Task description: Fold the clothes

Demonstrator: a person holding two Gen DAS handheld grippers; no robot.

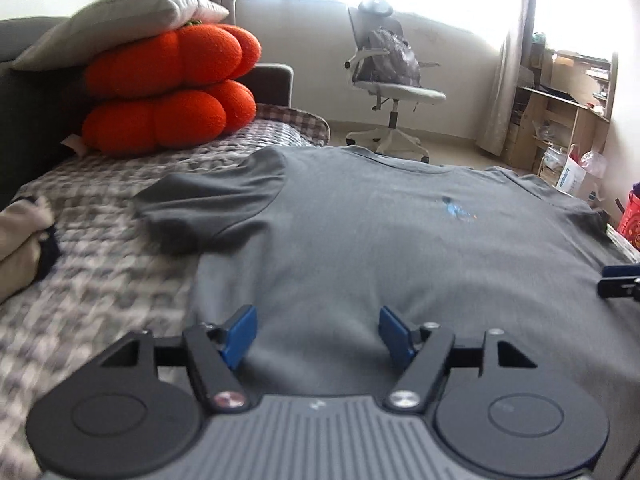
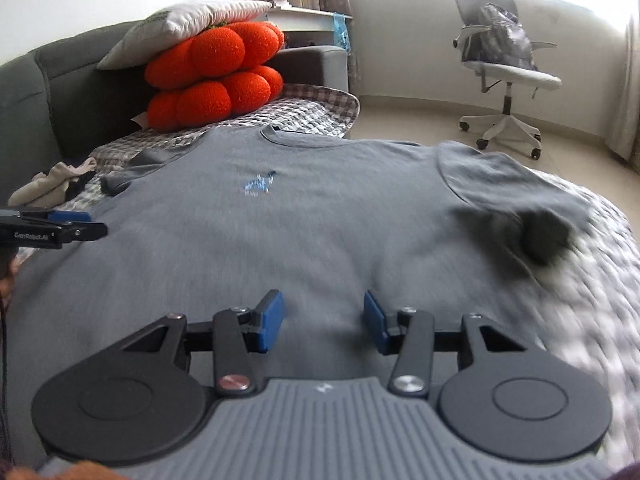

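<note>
Gray shirt spread flat, face up, on the checked bed cover, no fold made yet, both sleeves out; left gripper wide, right gripper narrower, both gaping and empty above hem.

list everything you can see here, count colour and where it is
t-shirt: one, grey with a small blue chest emblem, spread flat on the bed, collar at the far end
bed cover: one, grey and white check, under the shirt
plush cushions: two, orange, stacked at the far left of the bed
pillow: one, white, on top of the cushions
sofa: one, dark grey, behind the cushions
crumpled garment: one, beige, left of the shirt
office chair: one, white, by the window, dark bag on its seat
shelves: wooden, cluttered, far right
left tongs: blue pads, open over the hem
right tongs: blue pads, open over the hem
</note>
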